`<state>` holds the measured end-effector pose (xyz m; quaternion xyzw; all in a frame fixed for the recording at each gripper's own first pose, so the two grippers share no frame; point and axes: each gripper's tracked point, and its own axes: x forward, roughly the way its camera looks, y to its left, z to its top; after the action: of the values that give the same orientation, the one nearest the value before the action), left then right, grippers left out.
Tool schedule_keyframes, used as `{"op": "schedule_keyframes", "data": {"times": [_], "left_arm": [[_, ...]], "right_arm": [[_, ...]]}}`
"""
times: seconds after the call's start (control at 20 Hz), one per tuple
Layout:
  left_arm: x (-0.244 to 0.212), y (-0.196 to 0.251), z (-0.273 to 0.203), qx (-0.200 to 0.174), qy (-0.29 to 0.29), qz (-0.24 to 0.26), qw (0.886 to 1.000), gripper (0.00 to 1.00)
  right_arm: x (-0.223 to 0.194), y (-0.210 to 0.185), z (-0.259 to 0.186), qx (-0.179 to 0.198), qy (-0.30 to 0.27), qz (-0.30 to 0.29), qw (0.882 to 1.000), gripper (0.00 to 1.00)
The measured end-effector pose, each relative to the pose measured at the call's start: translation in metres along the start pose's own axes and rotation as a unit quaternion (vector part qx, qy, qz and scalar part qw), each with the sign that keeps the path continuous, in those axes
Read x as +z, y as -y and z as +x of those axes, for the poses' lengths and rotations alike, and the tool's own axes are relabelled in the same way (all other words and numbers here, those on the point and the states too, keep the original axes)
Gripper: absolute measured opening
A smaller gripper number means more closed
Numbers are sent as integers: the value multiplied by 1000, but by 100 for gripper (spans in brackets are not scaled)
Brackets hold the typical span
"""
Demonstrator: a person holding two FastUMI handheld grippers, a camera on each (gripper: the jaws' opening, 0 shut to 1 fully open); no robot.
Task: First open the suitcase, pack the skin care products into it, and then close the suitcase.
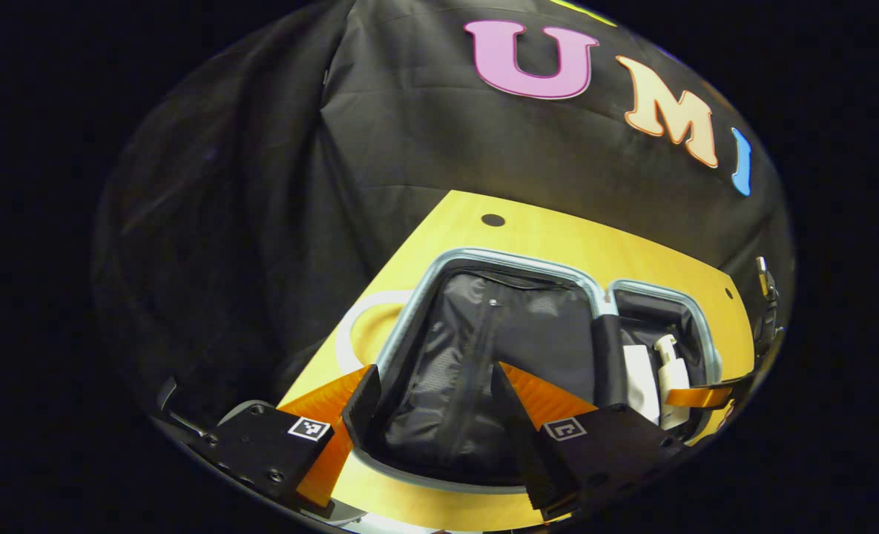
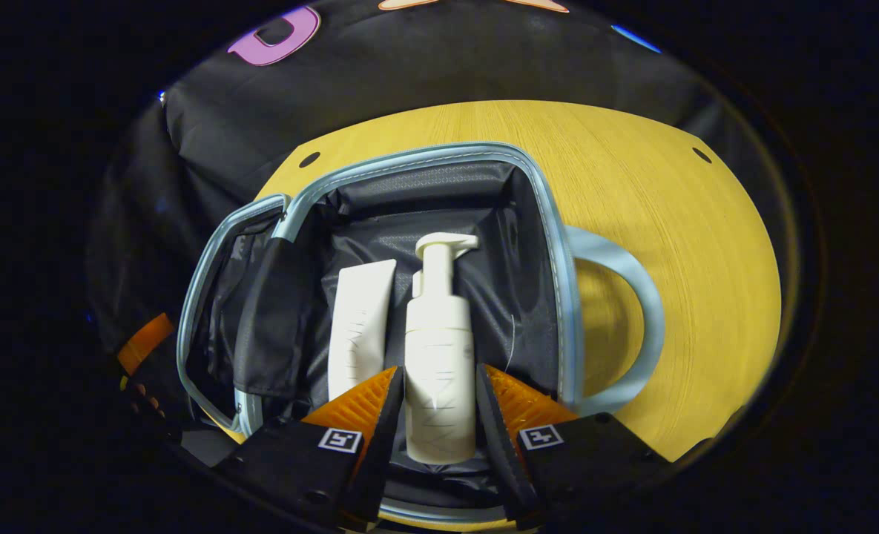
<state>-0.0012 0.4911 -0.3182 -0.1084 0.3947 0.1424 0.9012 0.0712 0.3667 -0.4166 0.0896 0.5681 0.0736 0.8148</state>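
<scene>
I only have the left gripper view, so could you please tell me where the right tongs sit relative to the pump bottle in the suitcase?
Observer: The right tongs straddle the lower body of the pump bottle, one finger on each side. I cannot tell whether they press it.
Operator: Thank you. What is the white item beside it?
Observer: It is a white tube, lying flat alongside the bottle, on the side nearer the other half of the suitcase.
Operator: And which way does the pump point?
Observer: The pump head lies at the end away from the tongs.
</scene>
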Motion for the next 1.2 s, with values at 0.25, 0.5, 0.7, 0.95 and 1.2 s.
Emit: {"op": "schedule_keyframes", "data": {"times": [0.25, 0.5, 0.7, 0.95, 1.2], "left_arm": [[6, -41, 32, 11, -27, 12, 999, 88], [16, -73, 69, 11, -56, -28, 998, 88], [18, -79, 79, -26, -78, -49, 995, 93], [21, -73, 80, -77, -69, -131, 986, 87], [-5, -93, 100, -33, -101, -155, 982, 88]], "right_arm": [[46, -6, -59, 50, 102, -21, 993, 99], [83, 40, -120, 36, 195, -15, 980, 99], [81, 94, -143, -13, 210, -14, 978, 99], [70, 104, -137, -23, 189, -9, 982, 99], [66, 103, -132, -21, 174, -19, 984, 99]]}}
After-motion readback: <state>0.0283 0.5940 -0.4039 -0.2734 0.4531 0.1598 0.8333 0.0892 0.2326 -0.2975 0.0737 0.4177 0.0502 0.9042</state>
